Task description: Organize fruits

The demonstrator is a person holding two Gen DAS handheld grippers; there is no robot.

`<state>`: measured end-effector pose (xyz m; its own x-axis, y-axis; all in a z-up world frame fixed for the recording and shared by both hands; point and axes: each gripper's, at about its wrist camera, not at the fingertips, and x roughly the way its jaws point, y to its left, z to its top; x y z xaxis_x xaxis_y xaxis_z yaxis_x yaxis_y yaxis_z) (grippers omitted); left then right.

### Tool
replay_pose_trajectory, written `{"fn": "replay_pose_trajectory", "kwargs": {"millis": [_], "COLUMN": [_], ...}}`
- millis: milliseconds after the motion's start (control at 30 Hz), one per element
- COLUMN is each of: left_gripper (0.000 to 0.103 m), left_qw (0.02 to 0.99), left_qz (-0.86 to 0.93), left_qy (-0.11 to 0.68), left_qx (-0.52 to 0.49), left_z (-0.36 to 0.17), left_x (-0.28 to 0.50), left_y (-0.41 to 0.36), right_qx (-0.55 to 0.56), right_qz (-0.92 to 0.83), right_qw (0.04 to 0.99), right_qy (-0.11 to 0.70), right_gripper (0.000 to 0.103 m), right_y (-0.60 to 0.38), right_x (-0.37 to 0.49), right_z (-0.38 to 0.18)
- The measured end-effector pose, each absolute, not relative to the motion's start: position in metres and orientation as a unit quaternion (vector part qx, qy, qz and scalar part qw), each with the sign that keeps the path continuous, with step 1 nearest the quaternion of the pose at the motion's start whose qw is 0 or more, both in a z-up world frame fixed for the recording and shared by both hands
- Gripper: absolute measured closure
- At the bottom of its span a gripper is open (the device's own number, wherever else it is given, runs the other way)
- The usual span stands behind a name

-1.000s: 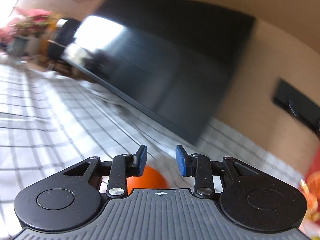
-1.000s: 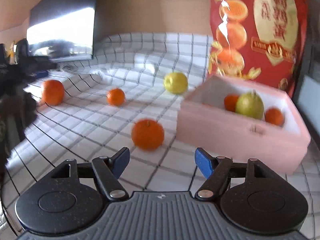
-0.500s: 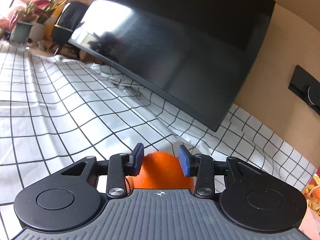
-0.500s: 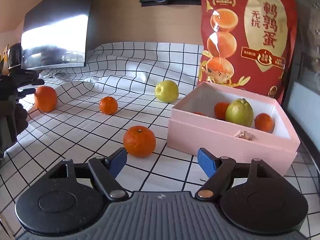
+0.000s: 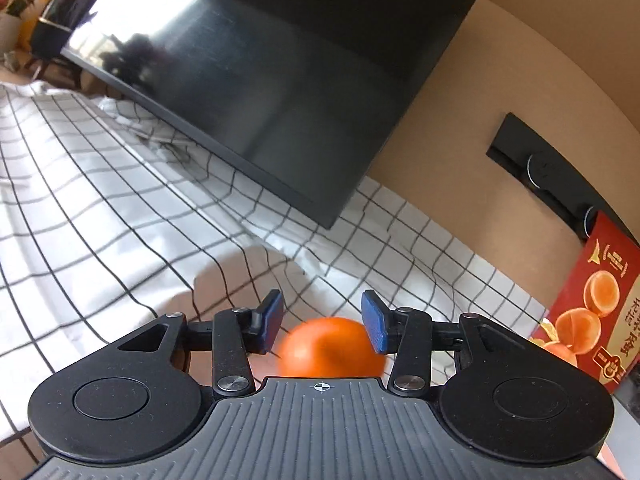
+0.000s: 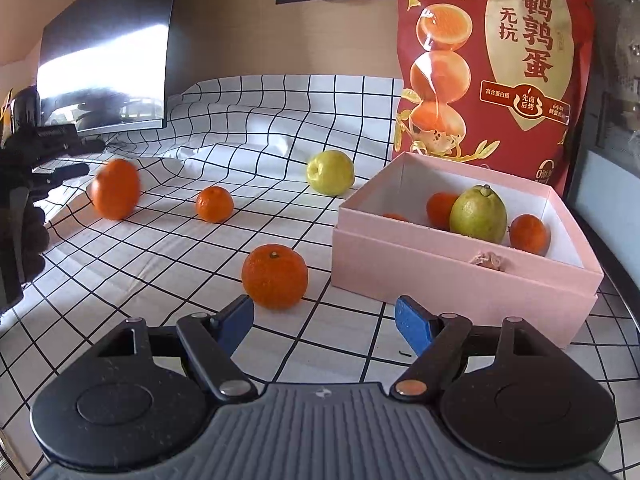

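**A:** What is being hidden or cut off?

**B:** In the left wrist view, the lower part of the large orange (image 5: 330, 346) is being covered by the body of the left gripper (image 5: 322, 322), and its outline is being smeared by blur. Whether it is being touched by the right-hand pad cannot be told; a gap is being shown on the other side. In the right wrist view, one small orange (image 6: 394, 217) in the pink box (image 6: 460, 276) is being almost wholly hidden by the front wall, and another (image 6: 440, 210) is being partly covered by the green fruit (image 6: 478, 220). A third (image 6: 529, 234) is being seen beside that fruit. The small pale object (image 6: 490, 260) on the box floor is too unclear to be named.

**A:** How are the grippers being held?

**B:** The left gripper is being held low over the checked cloth (image 5: 100, 216), pointed towards the dark screen (image 5: 260, 80), with its jaws parted around the large orange rather than clamped on it. The right gripper (image 6: 324, 326) is being held above the cloth with its jaws spread wide and nothing between them; the nearest orange (image 6: 275, 276) is lying just ahead of the left finger.

**A:** Where is the remaining fruit being seen?

**B:** On the cloth, a smaller orange (image 6: 214, 204) and a yellow-green fruit (image 6: 330, 172) are being seen further back, left of the box. The red bag (image 6: 492, 72) is being stood behind the box.
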<state>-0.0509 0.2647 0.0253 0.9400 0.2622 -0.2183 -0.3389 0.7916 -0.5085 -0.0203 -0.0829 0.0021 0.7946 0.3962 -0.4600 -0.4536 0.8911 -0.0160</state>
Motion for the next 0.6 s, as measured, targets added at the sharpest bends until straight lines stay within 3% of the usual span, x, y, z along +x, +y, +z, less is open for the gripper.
{"fn": "replay_pose_trajectory", "kwargs": {"millis": [167,600], "left_gripper": [0.055,0.055], "left_qw": [0.95,0.937], "left_qz": [0.143,0.27], "left_qy": [0.101,0.073], "left_qx": [-0.258,-0.21], "left_z": [0.024,0.03], "left_x": [-0.037,-0.056], "left_y": [0.254,0.249], "right_qx": [-0.078,-0.123], "right_qz": [0.224,0.331], "right_qw": [0.947,0.898], "right_qy": [0.217,0.26], "right_gripper": [0.025,0.025], "right_y": [-0.078,0.024], "right_x": [-0.025,0.007], "right_z": [0.004,0.038]}}
